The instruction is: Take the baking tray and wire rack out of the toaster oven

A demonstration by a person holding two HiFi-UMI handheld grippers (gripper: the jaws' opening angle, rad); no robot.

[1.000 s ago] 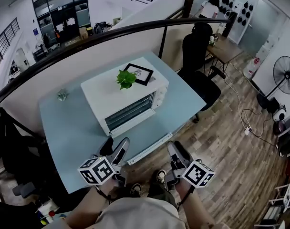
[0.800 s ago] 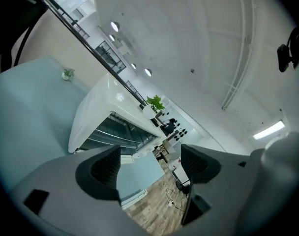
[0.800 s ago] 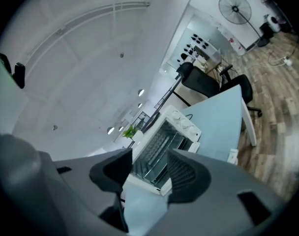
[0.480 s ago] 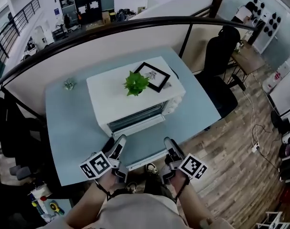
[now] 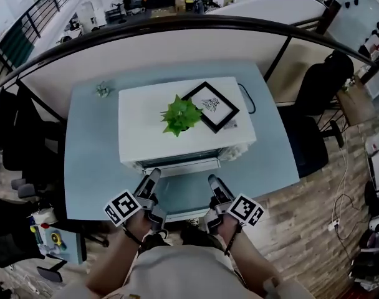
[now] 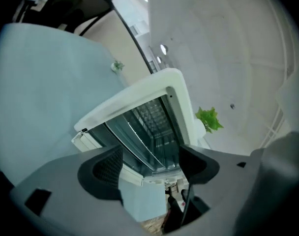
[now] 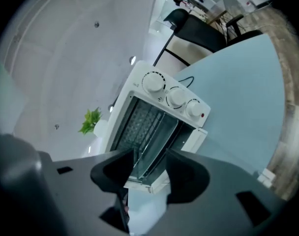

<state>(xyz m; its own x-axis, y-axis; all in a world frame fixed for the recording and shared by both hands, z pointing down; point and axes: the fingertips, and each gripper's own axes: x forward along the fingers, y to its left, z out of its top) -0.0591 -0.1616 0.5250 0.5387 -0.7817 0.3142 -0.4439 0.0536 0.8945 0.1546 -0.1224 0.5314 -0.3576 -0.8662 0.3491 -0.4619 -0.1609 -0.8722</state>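
With left fingers point(image 6: 103, 168) (just narrowing) and right fingers point(image 7: 186, 178) apart, empty, risks jolting oven point(image 5: 146, 129) ahead by yanking shut door point(image 6: 139, 132), toppling plant point(image 5: 180, 115) and frame point(image 5: 209, 106) above.

The inside of the toaster oven point(image 5: 146, 123) is hidden beneath its top in the head view. At the far left corner of the table point(image 5: 90, 167), a small object point(image 5: 102, 90) cannot be identified.

The toaster oven point(image 5: 143, 129) looks like smooth white painted metal, its door point(image 6: 139, 136) is clear glossy glass. The tabletop point(image 5: 90, 173) is matt, the floor point(image 5: 314, 229) wood planks.
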